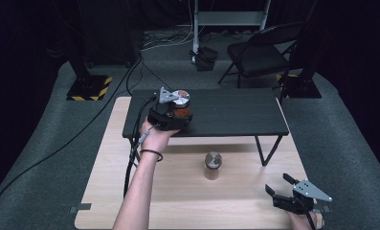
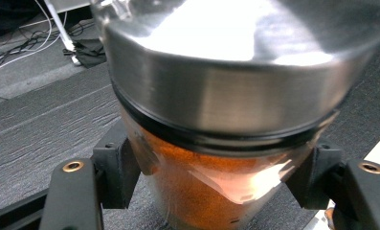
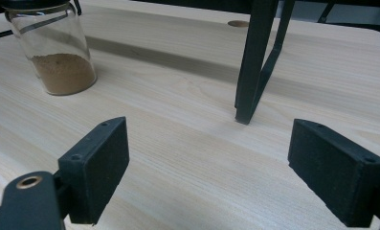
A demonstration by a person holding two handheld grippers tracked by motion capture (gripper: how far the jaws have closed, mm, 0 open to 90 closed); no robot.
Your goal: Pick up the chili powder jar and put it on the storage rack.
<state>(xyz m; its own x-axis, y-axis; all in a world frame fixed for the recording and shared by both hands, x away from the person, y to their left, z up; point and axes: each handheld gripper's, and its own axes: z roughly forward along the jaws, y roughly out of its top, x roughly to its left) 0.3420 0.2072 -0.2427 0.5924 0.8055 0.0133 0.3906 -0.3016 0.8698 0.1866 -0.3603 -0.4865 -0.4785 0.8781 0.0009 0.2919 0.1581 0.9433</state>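
High view: the left claw [image 1: 174, 111] pinches an upright jar of orange spice [image 1: 181, 109] at the near-left end of the black shelf [image 1: 235, 115], while the right claw [image 1: 281, 188] rests spread on the worktop [image 1: 178, 191] — nearer than the left to the second jar [image 1: 213, 165]. Left gripper view: 2 pads [image 2: 116, 167] press the orange jar's glass below its steel lid [image 2: 221, 96], axis vertical, shelf right underneath. Right gripper view: the jaws stand wide and empty, the jar of brown powder [image 3: 53, 48] ahead and leftward — reachable, I judge.
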